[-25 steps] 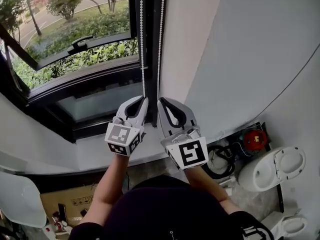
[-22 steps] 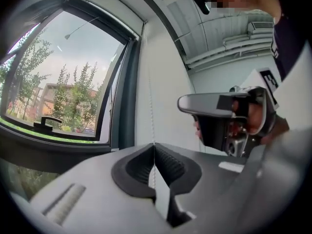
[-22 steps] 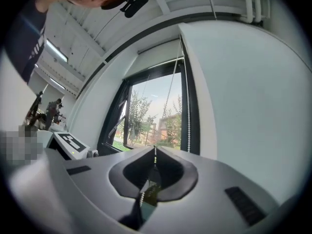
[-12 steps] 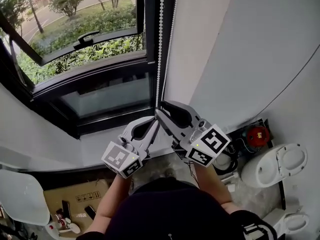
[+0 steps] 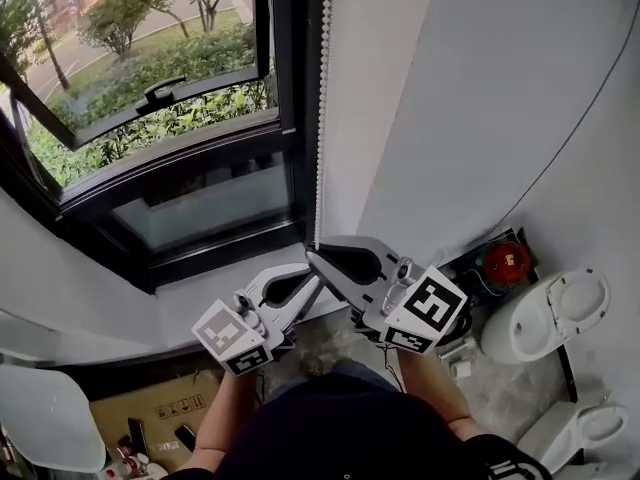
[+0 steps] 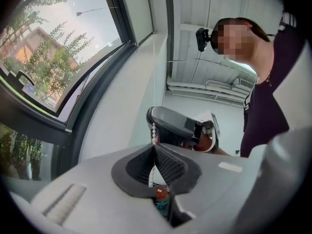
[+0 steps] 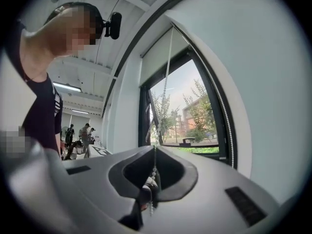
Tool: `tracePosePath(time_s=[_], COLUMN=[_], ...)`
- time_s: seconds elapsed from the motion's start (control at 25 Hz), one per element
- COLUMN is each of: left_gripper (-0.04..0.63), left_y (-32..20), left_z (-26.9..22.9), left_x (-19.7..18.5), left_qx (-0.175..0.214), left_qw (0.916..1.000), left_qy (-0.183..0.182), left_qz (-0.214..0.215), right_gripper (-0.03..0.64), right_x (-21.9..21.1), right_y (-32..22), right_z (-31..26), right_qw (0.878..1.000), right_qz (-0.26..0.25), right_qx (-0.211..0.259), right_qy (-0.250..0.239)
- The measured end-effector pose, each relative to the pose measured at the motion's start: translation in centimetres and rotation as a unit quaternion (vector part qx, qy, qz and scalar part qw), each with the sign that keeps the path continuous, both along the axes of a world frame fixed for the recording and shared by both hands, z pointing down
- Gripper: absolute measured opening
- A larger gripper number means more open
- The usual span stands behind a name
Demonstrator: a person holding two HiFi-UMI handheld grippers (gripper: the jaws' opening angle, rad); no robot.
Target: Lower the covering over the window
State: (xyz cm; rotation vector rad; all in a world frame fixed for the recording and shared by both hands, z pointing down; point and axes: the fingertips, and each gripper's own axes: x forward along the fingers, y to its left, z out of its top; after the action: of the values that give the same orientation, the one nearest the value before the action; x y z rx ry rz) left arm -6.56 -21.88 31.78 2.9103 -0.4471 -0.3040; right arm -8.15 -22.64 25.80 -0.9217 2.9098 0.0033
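Both grippers on the blind's cord, at the window's right edge.
Left gripper (image 5: 317, 279) is clamped on the bead chain (image 5: 321, 118), jaws nearly together. Right gripper (image 5: 311, 252) sits just above it, jaws just closed onto the same chain. Roller blind (image 7: 157, 60) covers only the top of the window (image 5: 160, 88).

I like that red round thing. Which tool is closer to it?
Right. The right tool, its jaws just closing on the bead chain, sits left of the red round thing; the left tool lies even farther left.
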Motion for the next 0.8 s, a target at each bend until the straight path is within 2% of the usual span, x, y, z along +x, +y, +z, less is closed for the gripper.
tracePosePath(time_s=[0.16,0.32,0.56,0.64,0.72,0.8], left_gripper=[0.015,0.015,0.015,0.015,0.015,0.015], left_y=[1.4,2.5,5.0,6.0,6.8,7.9], left_z=[0.0,0.5,4.8,6.3,7.3,7.5], left_x=[1.1,2.4,5.6,6.4,6.6,6.5], left_qx=[0.014,-0.007,-0.017,-0.03,-0.052,-0.062], left_qw=[0.9998,0.9999,0.9987,0.9982,0.9975,0.997], left_qy=[-0.011,-0.009,-0.018,-0.021,-0.01,0.014], left_qz=[-0.003,-0.012,-0.045,-0.047,-0.047,-0.044], right_gripper=[0.02,0.018,0.017,0.017,0.017,0.017], right_x=[1.1,2.1,5.2,5.7,5.9,6.0], right_y=[1.3,2.3,4.8,5.6,6.3,7.2], right_z=[0.1,0.5,4.9,6.7,7.8,8.0], right_qw=[1.0,0.999,0.997,0.996,0.995,0.994], right_qz=[-0.018,-0.033,-0.064,-0.063,-0.061,-0.073], right_qx=[-0.005,-0.009,-0.046,-0.051,-0.046,-0.049], right_qy=[0.005,0.008,0.013,0.034,0.063,0.06])
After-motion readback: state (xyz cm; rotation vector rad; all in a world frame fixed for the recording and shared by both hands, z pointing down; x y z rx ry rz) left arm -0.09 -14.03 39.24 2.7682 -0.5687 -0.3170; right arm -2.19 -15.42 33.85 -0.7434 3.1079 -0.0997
